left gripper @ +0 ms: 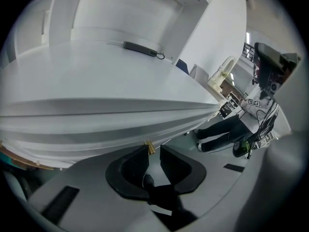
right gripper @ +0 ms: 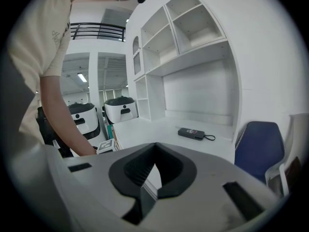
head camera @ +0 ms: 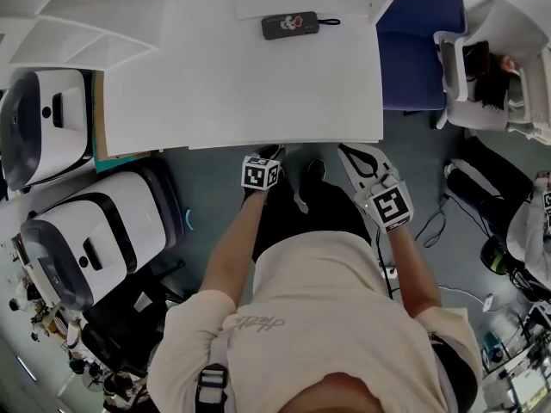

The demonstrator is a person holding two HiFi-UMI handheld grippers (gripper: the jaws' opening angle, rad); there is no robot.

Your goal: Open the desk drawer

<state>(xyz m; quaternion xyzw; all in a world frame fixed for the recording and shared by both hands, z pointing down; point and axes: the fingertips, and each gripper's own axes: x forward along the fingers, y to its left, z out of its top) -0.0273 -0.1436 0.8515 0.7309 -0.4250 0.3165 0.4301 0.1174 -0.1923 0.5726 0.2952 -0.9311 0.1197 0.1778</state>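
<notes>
The white desk [head camera: 258,84] fills the top of the head view; its drawer lies hidden under the top. In the left gripper view the drawer's white front [left gripper: 106,124] runs as long bands just beyond the jaws. My left gripper [left gripper: 154,148] sits right at the desk's front edge [head camera: 269,153], its jaws a narrow gap apart, with a small tan piece [left gripper: 150,147] at the tips; contact is unclear. My right gripper [head camera: 350,151] hangs just off the front edge further right, shut and empty [right gripper: 155,146].
A dark flat pouch with a cord [head camera: 291,26] lies at the back of the desk top. A blue chair [head camera: 422,41] stands to the right, two white machines [head camera: 86,239] to the left. White shelves [right gripper: 193,28] rise behind the desk. The person's legs are below the edge.
</notes>
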